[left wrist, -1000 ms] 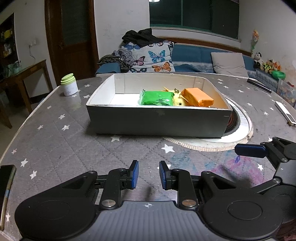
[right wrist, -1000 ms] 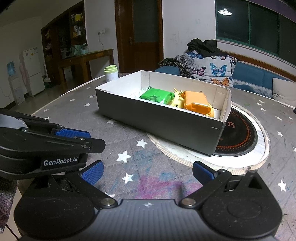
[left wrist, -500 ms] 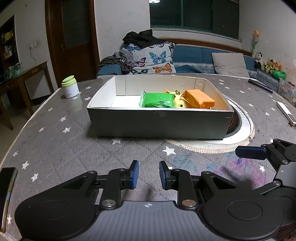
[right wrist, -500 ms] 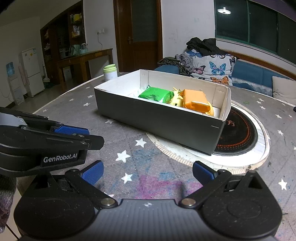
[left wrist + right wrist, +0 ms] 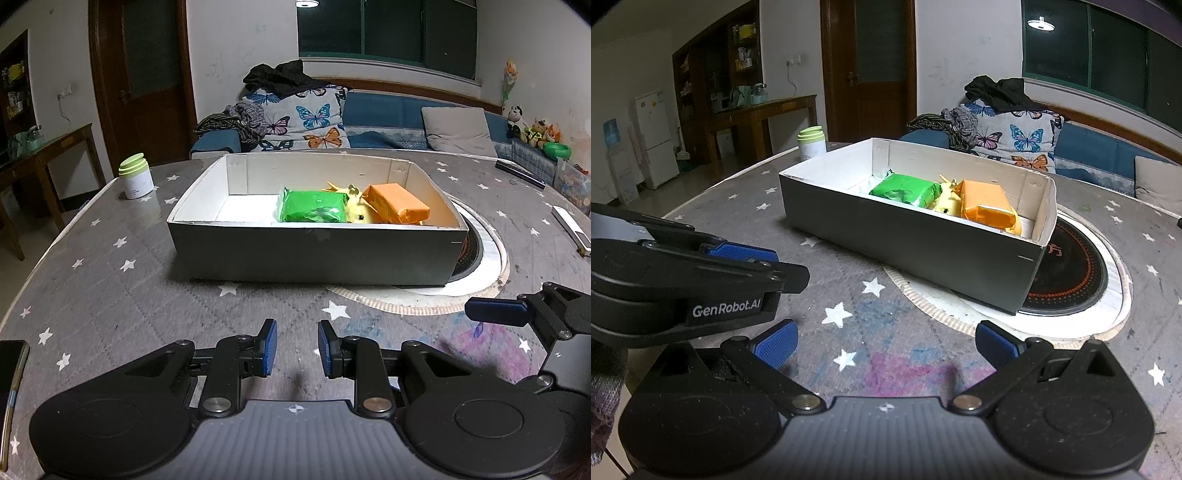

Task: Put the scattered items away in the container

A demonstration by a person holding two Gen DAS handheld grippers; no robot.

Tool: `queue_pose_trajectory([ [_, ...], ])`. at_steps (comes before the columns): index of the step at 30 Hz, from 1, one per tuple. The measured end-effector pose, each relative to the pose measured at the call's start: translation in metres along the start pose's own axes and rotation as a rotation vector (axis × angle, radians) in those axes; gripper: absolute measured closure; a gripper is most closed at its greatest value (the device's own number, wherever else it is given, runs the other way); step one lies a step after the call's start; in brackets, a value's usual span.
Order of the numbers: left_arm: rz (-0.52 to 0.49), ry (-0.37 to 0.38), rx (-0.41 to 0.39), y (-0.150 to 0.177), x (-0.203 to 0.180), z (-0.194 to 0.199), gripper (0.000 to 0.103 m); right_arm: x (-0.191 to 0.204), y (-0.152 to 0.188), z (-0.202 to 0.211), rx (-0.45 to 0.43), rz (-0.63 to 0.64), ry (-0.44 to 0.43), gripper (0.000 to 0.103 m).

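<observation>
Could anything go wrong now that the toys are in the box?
Maybe. The box sits partly on the round stove plate in the table, so heat there could scorch it. The white jar stands close to the table edge and could be knocked off. Both grippers are empty, so nothing can drop from them.

A dim living room at night, lit from the ceiling

White plaster walls [image 5: 236,55] frame a dark brown wooden door [image 5: 147,81] and a wide dark window [image 5: 384,29] with a round ceiling lamp [image 5: 1041,24] reflected in it. Under the window runs a blue sofa [image 5: 384,110] carrying a butterfly-print quilt [image 5: 303,118], dark clothes and a grey cushion [image 5: 456,127]. A brown wooden side table [image 5: 764,114] and a white fridge [image 5: 653,136] stand by the far wall.
</observation>
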State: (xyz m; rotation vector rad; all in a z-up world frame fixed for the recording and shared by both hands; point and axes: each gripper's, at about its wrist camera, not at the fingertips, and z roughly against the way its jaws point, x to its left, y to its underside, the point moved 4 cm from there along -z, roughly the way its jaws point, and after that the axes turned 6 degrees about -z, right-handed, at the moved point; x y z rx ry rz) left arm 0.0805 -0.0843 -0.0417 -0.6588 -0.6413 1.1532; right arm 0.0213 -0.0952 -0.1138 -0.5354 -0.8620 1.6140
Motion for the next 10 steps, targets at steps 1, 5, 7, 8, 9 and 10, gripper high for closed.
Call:
queue_pose_trajectory([
  [1, -0.001, 0.001, 0.0, -0.001, 0.0, -0.001, 0.076, 0.0, -0.001, -0.001, 0.0, 0.0, 0.0, 0.0],
  [5, -0.001, -0.004, -0.014, -0.005, 0.0, -0.005, 0.078, 0.0, -0.003, -0.004, 0.001, 0.0, -0.001, 0.0],
  [7, -0.002, -0.004, -0.02, -0.009, 0.0, -0.006, 0.079, 0.0, -0.004, -0.005, 0.001, -0.001, 0.0, 0.0],
  [8, -0.002, -0.003, -0.021, -0.01, 0.0, -0.008, 0.079, 0.0, -0.005, -0.006, 0.001, -0.002, 0.001, 0.0],
  [9, -0.002, -0.002, -0.02, -0.011, 0.0, -0.009, 0.079, -0.001, -0.006, -0.007, 0.0, -0.003, 0.001, 0.0],
  [10, -0.001, -0.001, -0.018, -0.013, 0.0, -0.01, 0.079, -0.001, -0.006, -0.008, 0.0, -0.004, 0.001, 0.0],
])
